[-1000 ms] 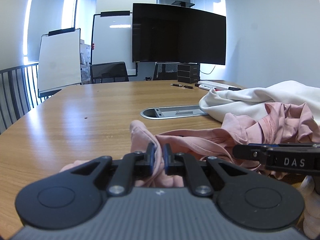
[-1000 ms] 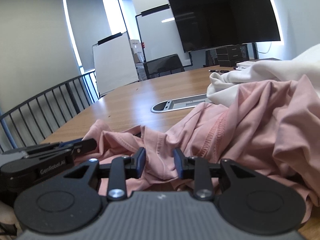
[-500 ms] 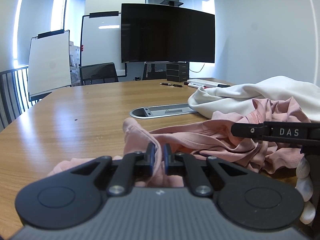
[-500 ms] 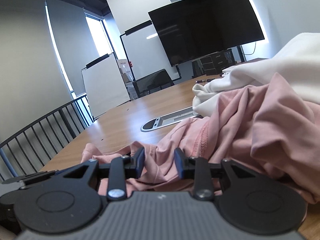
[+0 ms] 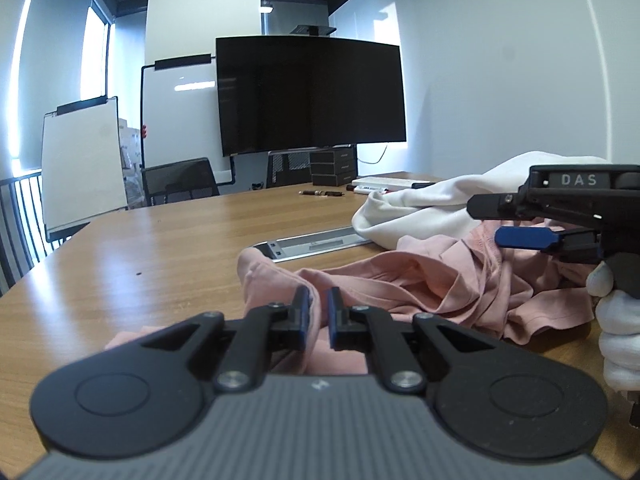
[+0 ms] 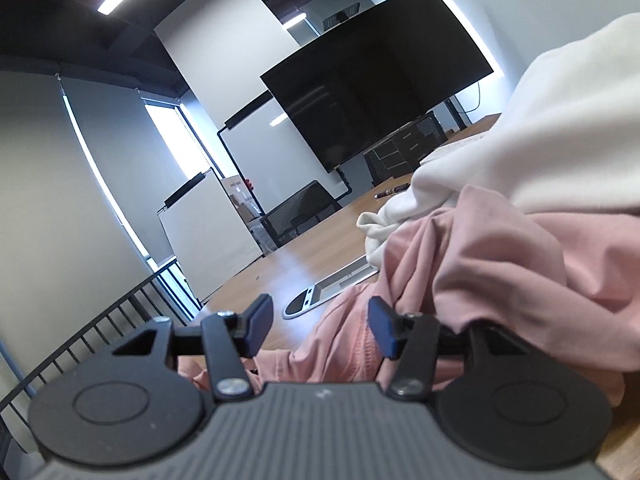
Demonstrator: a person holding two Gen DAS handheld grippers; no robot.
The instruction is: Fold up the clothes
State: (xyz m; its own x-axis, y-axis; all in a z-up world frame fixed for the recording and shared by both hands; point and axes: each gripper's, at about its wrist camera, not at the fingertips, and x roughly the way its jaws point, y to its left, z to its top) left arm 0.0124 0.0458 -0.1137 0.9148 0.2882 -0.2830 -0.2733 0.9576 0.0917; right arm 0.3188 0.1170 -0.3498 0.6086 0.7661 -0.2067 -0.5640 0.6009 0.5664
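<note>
A crumpled pink garment (image 5: 420,280) lies on the wooden table (image 5: 160,264), partly under a white garment (image 5: 420,208). My left gripper (image 5: 318,312) is shut on a raised fold of the pink cloth near the table's front edge. My right gripper (image 6: 320,328) is rolled to one side and its jaws are opening. Pink fabric (image 6: 500,248) lies between them against the right pad, while the left pad stands free. In the left wrist view the right gripper (image 5: 486,220) hovers over the pink heap, held by a white-gloved hand (image 5: 616,320).
A metal cable hatch (image 5: 312,242) is set into the table behind the clothes. Pens (image 5: 322,193) and a flat white box (image 5: 384,184) lie farther back. Chairs (image 5: 180,180), whiteboards (image 5: 80,168), a dark screen (image 5: 308,96) and a railing (image 6: 100,328) ring the table.
The right gripper's jaws have spread wider and it has rolled; in the left wrist view it sits higher and farther right. The left gripper keeps its hold on the pink fold.
</note>
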